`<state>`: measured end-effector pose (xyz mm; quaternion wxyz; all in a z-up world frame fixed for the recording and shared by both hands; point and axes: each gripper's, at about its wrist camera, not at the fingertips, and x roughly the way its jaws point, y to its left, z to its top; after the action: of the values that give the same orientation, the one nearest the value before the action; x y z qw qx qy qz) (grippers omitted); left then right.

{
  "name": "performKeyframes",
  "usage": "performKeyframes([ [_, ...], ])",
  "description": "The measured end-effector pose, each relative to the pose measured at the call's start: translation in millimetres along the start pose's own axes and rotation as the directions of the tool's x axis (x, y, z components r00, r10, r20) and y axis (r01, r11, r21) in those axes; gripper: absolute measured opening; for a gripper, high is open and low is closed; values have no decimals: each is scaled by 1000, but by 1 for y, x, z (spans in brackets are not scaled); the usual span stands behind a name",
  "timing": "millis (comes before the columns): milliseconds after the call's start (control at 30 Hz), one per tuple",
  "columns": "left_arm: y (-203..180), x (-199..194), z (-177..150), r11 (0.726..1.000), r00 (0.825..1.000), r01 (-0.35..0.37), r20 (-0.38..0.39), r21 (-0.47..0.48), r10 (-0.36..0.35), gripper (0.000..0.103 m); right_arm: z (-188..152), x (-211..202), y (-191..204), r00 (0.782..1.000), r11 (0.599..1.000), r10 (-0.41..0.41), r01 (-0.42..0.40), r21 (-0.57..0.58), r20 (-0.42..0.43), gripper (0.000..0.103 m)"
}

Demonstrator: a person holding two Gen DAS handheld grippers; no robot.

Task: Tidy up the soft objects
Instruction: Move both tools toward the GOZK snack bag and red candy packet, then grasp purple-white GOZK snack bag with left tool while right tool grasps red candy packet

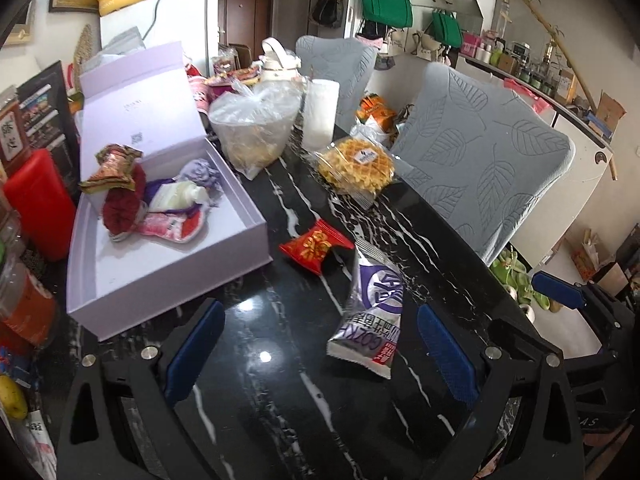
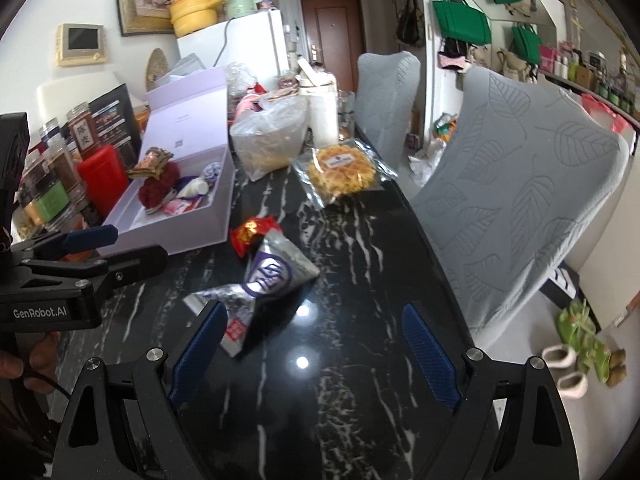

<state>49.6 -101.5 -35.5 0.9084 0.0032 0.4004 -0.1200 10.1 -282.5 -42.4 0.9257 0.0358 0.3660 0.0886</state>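
Only right view showed a hand (image 2: pixel 16 364) | left tool (image 1: pixel 316 344) spread | right tool (image 2: pixel 316 344) spread, empty | purple snack packet (image 1: pixel 370 304) on counter (image 1: pixel 280 400)

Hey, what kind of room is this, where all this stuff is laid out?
Most likely a home dining area: a black marble table with covered chairs, a white fridge, and an entrance door behind.

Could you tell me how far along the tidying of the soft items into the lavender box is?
Partly done: the lavender box already holds a pile of soft items. Nothing is in hand; the left gripper and right gripper are both open. Left on the black marble table: the purple-and-silver packet, red packet and wrapped waffle.
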Motion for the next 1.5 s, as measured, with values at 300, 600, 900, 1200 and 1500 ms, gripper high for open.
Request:
performKeyframes([
  [300, -22, 38, 1, 999, 997, 2, -73, 35, 0, 99, -4, 20, -27, 999, 999, 2, 0, 40, -48, 90],
  [600, -34, 79, -4, 998, 984, -2, -176, 64, 13, 99, -6, 37, -49, 996, 996, -15, 23, 89, -89, 90],
  [900, -39, 105, -4, 997, 972, 18, -236, 81, 2, 93, -3, 44, -58, 994, 993, -35, 47, 110, -105, 90],
  [1200, -45, 110, -11, 988, 978, 44, -210, 147, -12, 50, -5, 45, -62, 991, 987, -62, 80, 141, -122, 90],
  [1500, -31, 92, -14, 988, 978, 107, -191, 113, -84, 47, 0, 53, -46, 992, 991, -29, 45, 127, -125, 90],
])
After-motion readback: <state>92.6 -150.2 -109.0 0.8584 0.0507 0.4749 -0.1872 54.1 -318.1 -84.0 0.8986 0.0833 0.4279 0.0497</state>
